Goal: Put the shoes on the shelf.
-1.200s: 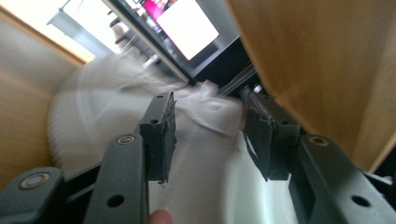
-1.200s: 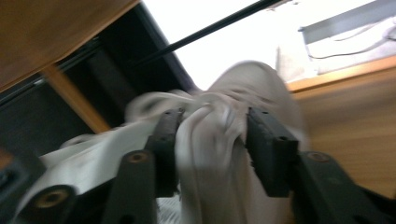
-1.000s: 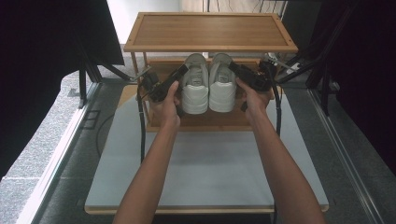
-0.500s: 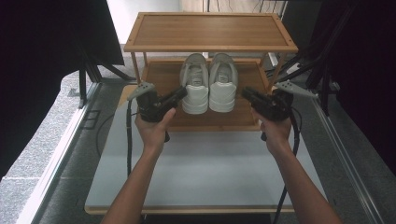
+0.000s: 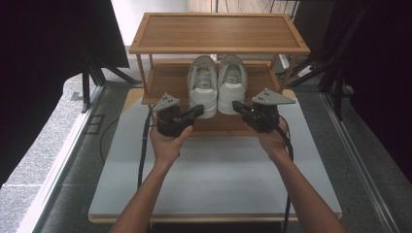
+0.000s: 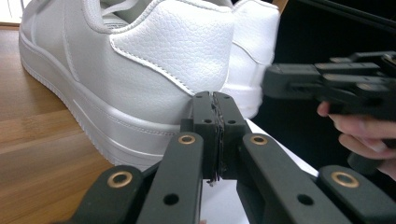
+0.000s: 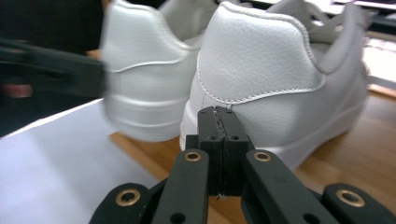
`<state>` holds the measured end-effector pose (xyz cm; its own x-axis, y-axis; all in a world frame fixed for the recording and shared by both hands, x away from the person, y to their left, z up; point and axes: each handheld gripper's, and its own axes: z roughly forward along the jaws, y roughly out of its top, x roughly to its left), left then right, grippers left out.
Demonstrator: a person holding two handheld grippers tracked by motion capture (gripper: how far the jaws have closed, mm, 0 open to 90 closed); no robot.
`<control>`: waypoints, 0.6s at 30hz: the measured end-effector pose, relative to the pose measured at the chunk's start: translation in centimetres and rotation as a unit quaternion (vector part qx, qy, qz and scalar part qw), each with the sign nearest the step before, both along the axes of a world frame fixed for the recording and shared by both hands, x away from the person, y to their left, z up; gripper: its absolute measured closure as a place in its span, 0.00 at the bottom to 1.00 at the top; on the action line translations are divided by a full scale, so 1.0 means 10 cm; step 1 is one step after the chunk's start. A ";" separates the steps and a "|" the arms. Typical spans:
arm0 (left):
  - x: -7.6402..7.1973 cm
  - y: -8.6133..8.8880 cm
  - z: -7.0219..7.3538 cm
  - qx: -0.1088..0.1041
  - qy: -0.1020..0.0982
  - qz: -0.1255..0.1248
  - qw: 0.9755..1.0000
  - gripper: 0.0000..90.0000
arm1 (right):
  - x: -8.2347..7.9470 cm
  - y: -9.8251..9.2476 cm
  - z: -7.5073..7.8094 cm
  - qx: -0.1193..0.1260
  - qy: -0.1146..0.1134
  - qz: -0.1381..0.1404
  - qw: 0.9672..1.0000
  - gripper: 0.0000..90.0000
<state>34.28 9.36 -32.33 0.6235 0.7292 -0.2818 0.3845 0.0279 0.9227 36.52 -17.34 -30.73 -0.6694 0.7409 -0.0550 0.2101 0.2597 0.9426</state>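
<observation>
a pair of white shoes (image 5: 216,86) stands side by side on the lower shelf (image 5: 165,80) of a wooden rack (image 5: 218,31), heels toward the person and toes pointing away. from the high view the top shelf hides the toes, and the far end of the lower shelf is out of sight beneath it. the rack sits at the far edge of a pale grey table (image 5: 214,179).

the left gripper (image 5: 198,110) is held just in front of the left shoe's heel, the right gripper (image 5: 236,105) just in front of the right shoe's heel; from above it is hard to tell whether either tip touches the leather. each gripper has its two black jaws pressed flat together with nothing between them.

in the left gripper view the left shoe (image 6: 126,70) looms close, its pebbled heel patch sharp, while the laces and front are cut off at the top edge. the other gripper (image 6: 331,86) appears blurred at the right with fingers (image 6: 350,128) beneath it. in the right gripper view the right shoe (image 7: 275,79) is clear and its neighbour soft and blurred.
</observation>
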 end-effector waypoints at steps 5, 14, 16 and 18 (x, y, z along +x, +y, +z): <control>-0.01 -0.01 -0.01 0.000 -0.002 0.005 1.000 0.99 | 0.09 -0.01 -0.01 0.007 -0.002 -0.004 1.000 1.00; 0.06 -0.05 -0.01 0.010 -0.015 -0.001 1.000 1.00 | 0.09 -0.07 -0.03 0.029 0.017 0.007 0.999 0.96; 0.07 -0.06 -0.01 0.011 -0.018 0.000 1.000 1.00 | 0.09 -0.08 -0.03 0.024 0.017 0.007 1.000 0.94; 0.10 -0.06 -0.01 0.018 -0.019 0.004 1.000 1.00 | 0.09 -0.09 -0.04 0.024 0.021 0.008 0.999 0.94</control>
